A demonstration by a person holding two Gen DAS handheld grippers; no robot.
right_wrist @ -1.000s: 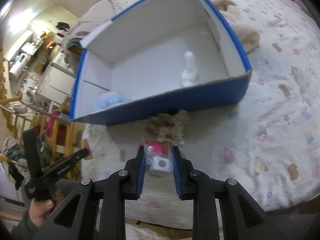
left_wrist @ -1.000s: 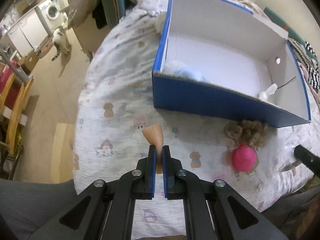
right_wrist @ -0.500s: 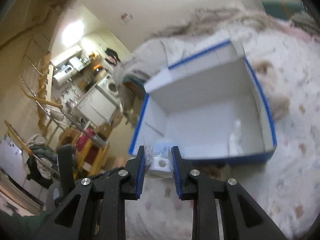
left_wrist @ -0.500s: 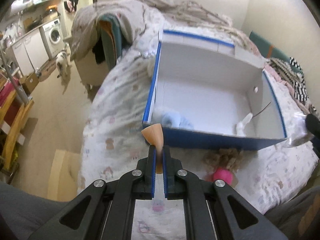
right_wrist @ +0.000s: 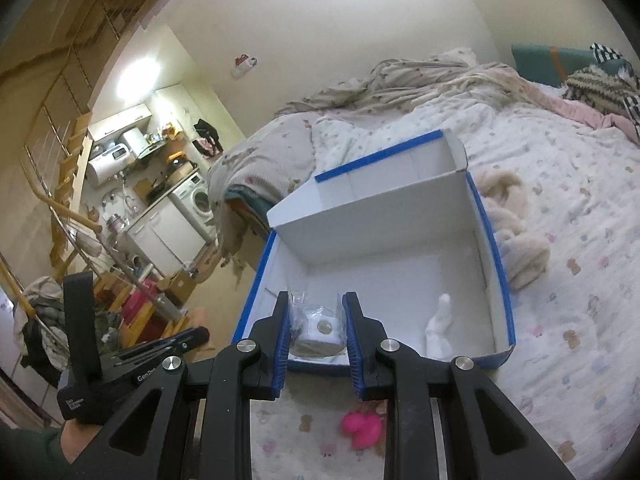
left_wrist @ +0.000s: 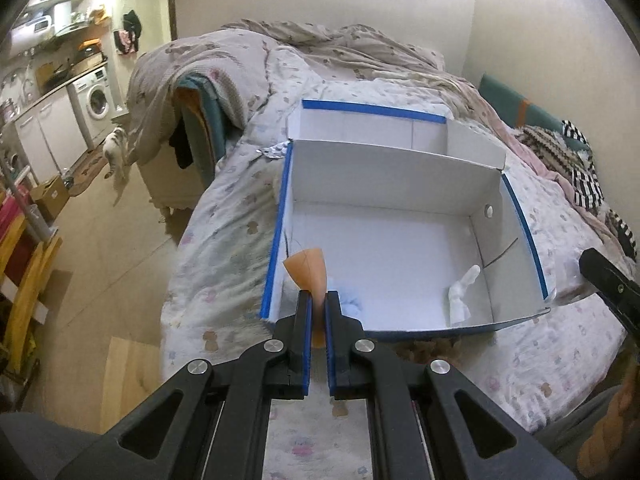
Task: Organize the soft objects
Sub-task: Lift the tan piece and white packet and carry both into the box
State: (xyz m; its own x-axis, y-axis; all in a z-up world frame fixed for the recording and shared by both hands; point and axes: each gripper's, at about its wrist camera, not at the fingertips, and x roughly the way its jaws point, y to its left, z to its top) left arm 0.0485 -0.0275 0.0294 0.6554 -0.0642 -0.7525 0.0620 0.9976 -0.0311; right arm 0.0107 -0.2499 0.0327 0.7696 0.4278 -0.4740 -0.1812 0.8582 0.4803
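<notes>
**Inspector:** Holding firm on both sides. The left gripper [left_wrist: 316, 312] has its fingers pinched almost together on a thin orange piece [left_wrist: 307, 270] that fans out above the tips. The right gripper [right_wrist: 316, 322] has its fingers set at a moderate width around a small clear-wrapped packet [right_wrist: 318, 330].

**Assessor:** Where is the target relative to each pair of fingers?

**Inspector:** The blue-edged white box [left_wrist: 276, 240] lies straight ahead of both. For the left fingers, its near-left corner sits just beyond the tips, with a pale blue soft item [left_wrist: 352, 304] immediately to their right, inside the box. For the right fingers, the near wall lies just under the tips; a white soft item [right_wrist: 438, 326] stands to their right on the box floor.

**Assessor:** Anything left outside?

**Inspector:** A pink toy [right_wrist: 362, 430] lies on the printed bedcover [right_wrist: 560, 320] below and slightly right of the right fingers. A beige fluffy item [right_wrist: 516, 240] lies beyond the box's right wall.

**Assessor:** Recommended handling?

**Inspector:** The step appears to be delivery into the box. Each load should be carried fully past the near wall before release, and lowered close to the floor, since the orange piece looks light and could flutter out. Releases are best aimed at bare floor, apart from the items already inside.
</notes>
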